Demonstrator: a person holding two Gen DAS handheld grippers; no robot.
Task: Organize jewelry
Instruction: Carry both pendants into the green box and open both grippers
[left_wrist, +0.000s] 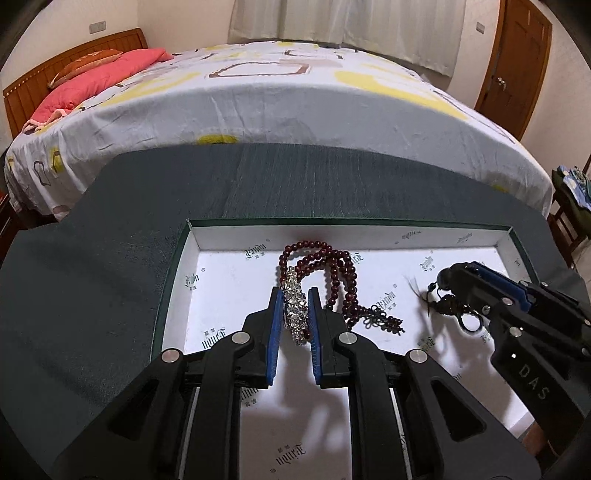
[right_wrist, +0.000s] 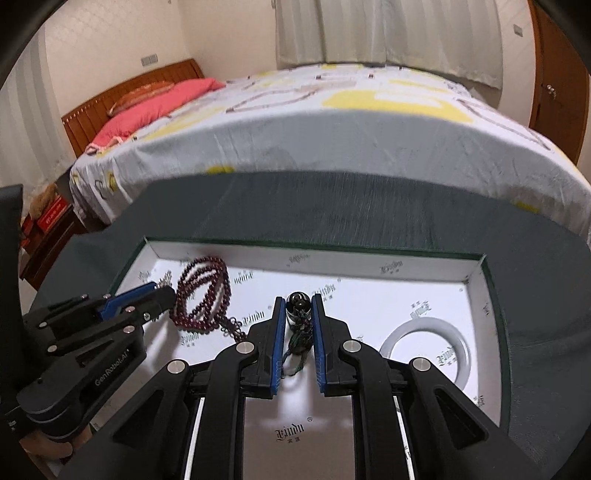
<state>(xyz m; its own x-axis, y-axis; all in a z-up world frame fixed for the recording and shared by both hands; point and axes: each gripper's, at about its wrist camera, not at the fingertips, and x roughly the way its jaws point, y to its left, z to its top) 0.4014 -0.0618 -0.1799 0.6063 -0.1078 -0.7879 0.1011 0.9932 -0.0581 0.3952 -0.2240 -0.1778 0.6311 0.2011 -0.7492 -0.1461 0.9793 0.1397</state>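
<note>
A glittering silver bracelet (left_wrist: 294, 314) is pinched between the blue-padded fingers (left_wrist: 276, 325) of the left gripper (left_wrist: 294, 295), held over the white lining of an open, shallow box (left_wrist: 221, 280). Just past its tip a dark red bead necklace (left_wrist: 334, 273) lies coiled on the box floor, its tassel end trailing to the right.

The right gripper (right_wrist: 298, 306) is closed on a second piece: a dark beaded charm (right_wrist: 298, 306) with a large glossy bead at the top and greenish cords hanging below (the cords dangle free between the fingers). It too hangs over the box, to the right of the necklace and clear of it. A white ring-shaped cut-out (right_wrist: 424, 350) sits in the lining toward the box's right end.

The box has a dark green rim and rests on a dark green counter (left_wrist: 110, 277). Beyond the counter stands a bed (left_wrist: 277, 103) with a white, yellow-patterned cover and a pink pillow (left_wrist: 96, 83).
</note>
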